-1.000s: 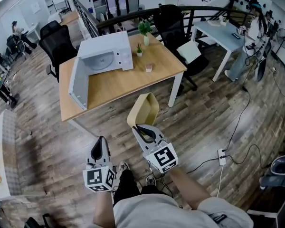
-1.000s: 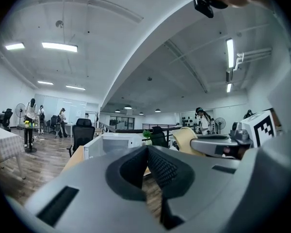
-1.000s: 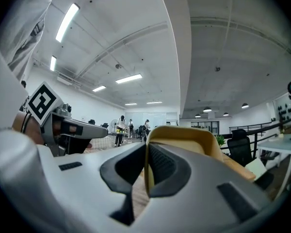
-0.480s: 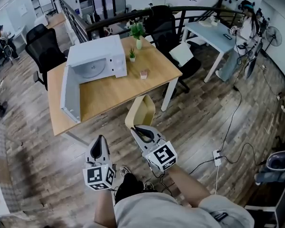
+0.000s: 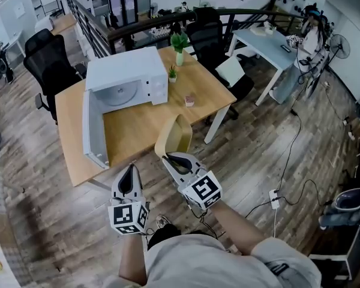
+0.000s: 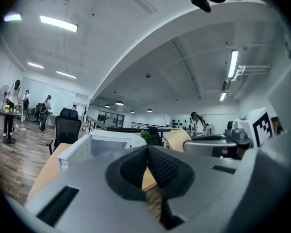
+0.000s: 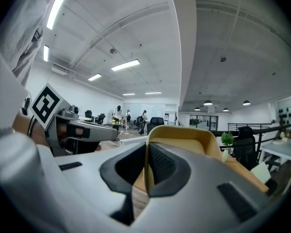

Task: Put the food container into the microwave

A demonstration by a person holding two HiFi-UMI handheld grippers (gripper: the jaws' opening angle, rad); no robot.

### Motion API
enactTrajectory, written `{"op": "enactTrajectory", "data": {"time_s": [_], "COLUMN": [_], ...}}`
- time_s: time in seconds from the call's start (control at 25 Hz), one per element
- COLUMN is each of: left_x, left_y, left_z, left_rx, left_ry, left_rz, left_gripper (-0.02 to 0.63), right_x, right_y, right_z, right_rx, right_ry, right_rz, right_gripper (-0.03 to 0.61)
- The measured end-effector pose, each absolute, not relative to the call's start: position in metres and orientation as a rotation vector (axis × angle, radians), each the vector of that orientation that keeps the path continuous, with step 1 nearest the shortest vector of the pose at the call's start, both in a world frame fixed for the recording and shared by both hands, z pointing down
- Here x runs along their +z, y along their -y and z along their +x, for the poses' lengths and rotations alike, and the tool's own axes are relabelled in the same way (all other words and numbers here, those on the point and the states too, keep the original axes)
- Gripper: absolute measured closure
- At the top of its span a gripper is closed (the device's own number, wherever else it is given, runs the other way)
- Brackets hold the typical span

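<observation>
Left of centre, the microwave [image 5: 127, 77] stands on the worktop [image 5: 141, 116], door open. At lower left, our left hand-held gripper [image 5: 131, 174] is clenched on nothing. Mid-frame, the tan food container [image 5: 175, 137] is held in the air before the worktop's near edge, our right hand-held gripper [image 5: 175, 159] pinching its thin rim wall. We judge it light, rigid and smooth, so this one-sided hold may let it tilt.

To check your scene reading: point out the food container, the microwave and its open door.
food container [image 5: 176, 137], head view, its inside.
microwave [image 5: 123, 66], head view, its top panel.
microwave door [image 5: 95, 126], head view, its flat face.
</observation>
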State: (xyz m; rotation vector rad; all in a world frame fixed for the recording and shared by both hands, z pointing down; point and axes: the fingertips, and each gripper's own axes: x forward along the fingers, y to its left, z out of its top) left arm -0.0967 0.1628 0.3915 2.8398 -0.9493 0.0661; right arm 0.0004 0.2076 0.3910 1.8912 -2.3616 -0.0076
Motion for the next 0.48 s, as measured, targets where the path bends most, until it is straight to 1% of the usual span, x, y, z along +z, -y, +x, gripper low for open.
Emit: {"op": "enactTrajectory", "data": {"time_s": [0.2,0.48], "left_x": [0.401,0.407], "left_y": [-0.137,-0.113], "left_z": [-0.102,-0.102], "left_rx": [0.091,0.117], "left_ry": [0.897,0.869], "left_rz": [2.851,2.852], "left_gripper": [0.603,0.603], "right_x": [0.391,0.395], "right_y": [-0.181,-0.155], "right_z": [-0.011,-0.01], "right_rx": [-0.045,-0.005], "right_ry": [2.35,2.343], "right_rz": [1.873,1.876], "right_gripper": [0.557,0.557]}}
